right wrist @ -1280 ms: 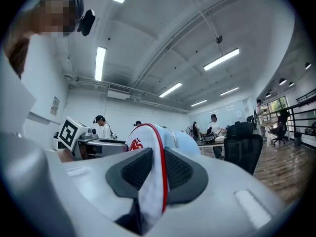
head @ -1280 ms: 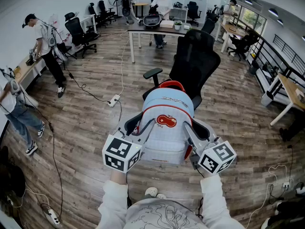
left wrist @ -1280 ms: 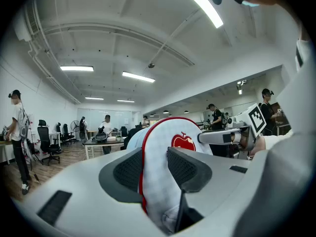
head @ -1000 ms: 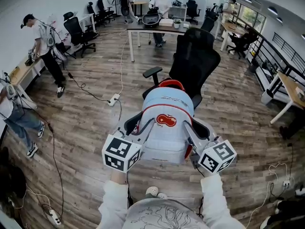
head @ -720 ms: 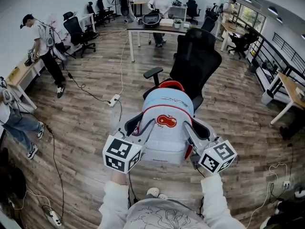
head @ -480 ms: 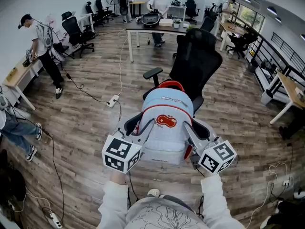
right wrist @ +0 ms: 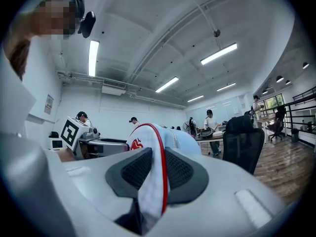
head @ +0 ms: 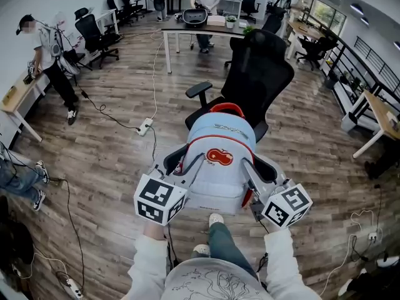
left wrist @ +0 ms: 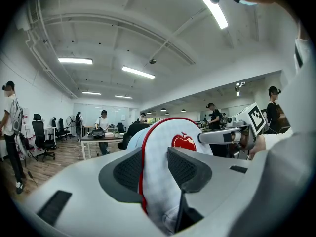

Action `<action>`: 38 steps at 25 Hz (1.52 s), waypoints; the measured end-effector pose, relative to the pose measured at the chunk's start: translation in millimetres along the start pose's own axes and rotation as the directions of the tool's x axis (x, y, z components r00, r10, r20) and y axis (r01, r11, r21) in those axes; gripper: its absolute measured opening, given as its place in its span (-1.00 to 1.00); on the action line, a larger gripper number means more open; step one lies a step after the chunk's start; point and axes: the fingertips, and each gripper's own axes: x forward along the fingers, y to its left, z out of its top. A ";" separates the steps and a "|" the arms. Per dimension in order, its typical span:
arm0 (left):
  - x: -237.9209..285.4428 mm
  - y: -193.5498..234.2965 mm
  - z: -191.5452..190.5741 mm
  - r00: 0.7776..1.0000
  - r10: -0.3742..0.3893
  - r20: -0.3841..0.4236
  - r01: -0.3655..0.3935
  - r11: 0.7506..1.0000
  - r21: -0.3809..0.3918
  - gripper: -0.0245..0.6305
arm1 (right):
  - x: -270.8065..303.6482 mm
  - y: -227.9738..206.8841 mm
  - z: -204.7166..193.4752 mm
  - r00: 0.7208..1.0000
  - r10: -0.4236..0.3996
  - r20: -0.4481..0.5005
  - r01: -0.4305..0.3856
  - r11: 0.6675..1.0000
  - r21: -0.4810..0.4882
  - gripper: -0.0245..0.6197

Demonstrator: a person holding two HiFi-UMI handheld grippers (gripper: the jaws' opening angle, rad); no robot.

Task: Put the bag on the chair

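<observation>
so the left gripper and right gripper are each clamped on a white, red-trimmed edge of the light blue bag, holding it up between them right in front of the black office chair, with a desk further back

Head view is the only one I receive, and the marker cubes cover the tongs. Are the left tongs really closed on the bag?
Observer: Yes. In the left gripper view the left tongs squeeze a white, red-edged fold of the bag between both pads.
Operator: And the right tongs?
Observer: The right tongs pinch a similar red-edged fold the same way.
Operator: How high is the chair against the bag?
Observer: Seen level from the right gripper view, the chair reaches about as high as the bag's top.
</observation>
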 end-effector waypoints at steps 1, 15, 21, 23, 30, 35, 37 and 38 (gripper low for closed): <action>4.0 3.9 -1.4 1.000 0.000 -0.003 0.000 1.000 -0.003 -0.43 | 4.6 -3.2 -1.3 1.000 0.001 -0.004 -0.001 1.000 0.000 -0.64; 112.7 75.5 4.7 0.998 0.051 -0.026 -0.051 0.999 -0.002 -0.43 | 98.8 -102.3 -1.0 0.998 0.054 -0.012 -0.054 0.998 0.028 -0.64; 174.3 114.5 25.3 0.994 0.105 -0.022 -0.105 0.994 0.008 -0.43 | 151.9 -158.1 16.6 0.995 0.104 -0.013 -0.104 0.994 0.025 -0.64; 191.8 123.5 31.6 0.993 0.115 -0.018 -0.115 0.993 0.009 -0.43 | 165.1 -174.6 22.2 0.993 0.118 -0.012 -0.117 0.993 0.017 -0.64; 249.3 146.9 41.0 0.989 0.147 -0.031 -0.146 0.989 0.019 -0.43 | 202.0 -228.5 31.4 0.989 0.147 -0.008 -0.147 0.989 0.003 -0.64; 272.7 161.3 36.1 0.987 0.151 -0.050 -0.151 0.989 0.005 -0.43 | 221.5 -249.9 27.2 0.988 0.152 -0.015 -0.152 0.988 0.018 -0.64; 282.7 167.2 34.0 0.987 0.148 -0.057 -0.148 0.989 0.004 -0.43 | 228.8 -258.6 24.2 0.989 0.150 -0.017 -0.150 0.988 0.026 -0.64; 288.1 170.8 32.6 0.988 0.145 -0.060 -0.145 0.989 0.004 -0.43 | 233.2 -263.1 22.4 0.989 0.148 -0.018 -0.148 0.989 0.030 -0.64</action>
